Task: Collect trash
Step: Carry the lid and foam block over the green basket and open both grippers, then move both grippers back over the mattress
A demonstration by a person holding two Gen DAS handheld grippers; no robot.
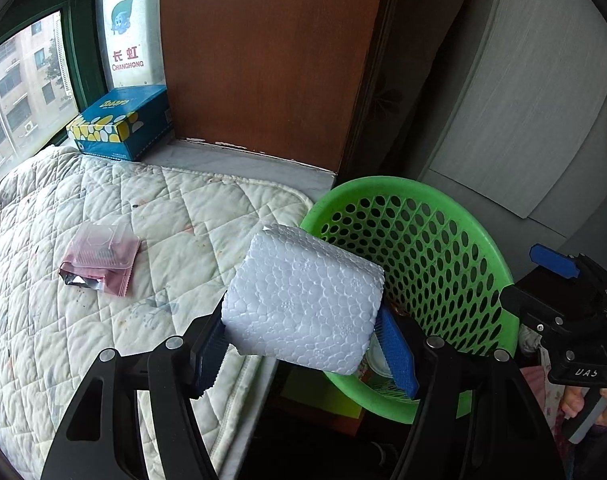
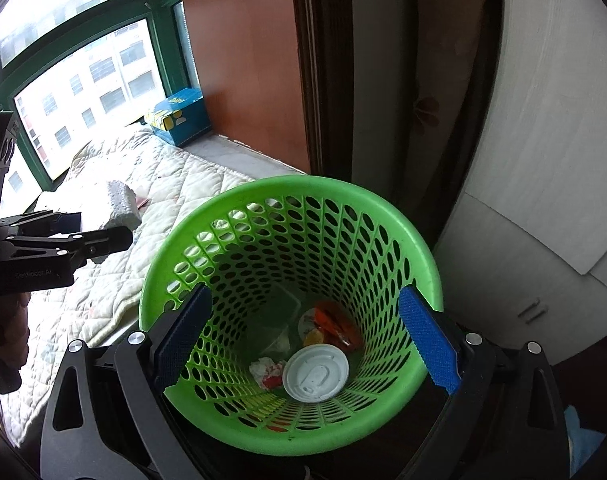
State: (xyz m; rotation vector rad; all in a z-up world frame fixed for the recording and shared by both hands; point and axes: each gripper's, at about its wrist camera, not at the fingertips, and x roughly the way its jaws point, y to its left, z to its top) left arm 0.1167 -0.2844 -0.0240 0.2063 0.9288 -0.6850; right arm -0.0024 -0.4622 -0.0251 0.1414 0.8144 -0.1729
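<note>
L gripper [image 1: 303, 344] is clamped on the foam block [image 1: 303, 300], held above the mattress [image 1: 103, 200] edge, just short of the bin [image 1: 423, 200] rim. The bin mouth lies ahead and to the R of the block. R gripper [image 2: 303, 340] is open and empty, jaws straddling the bin over the lid [image 2: 315, 374]; L is the one to deliver.

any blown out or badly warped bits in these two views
Left wrist view: window bright but readable; fisheye bends its frame; foam block sharp. Right wrist view: window overexposed, washing out the foam block; green basket rim bulges, dark vignette in the corners.
</note>
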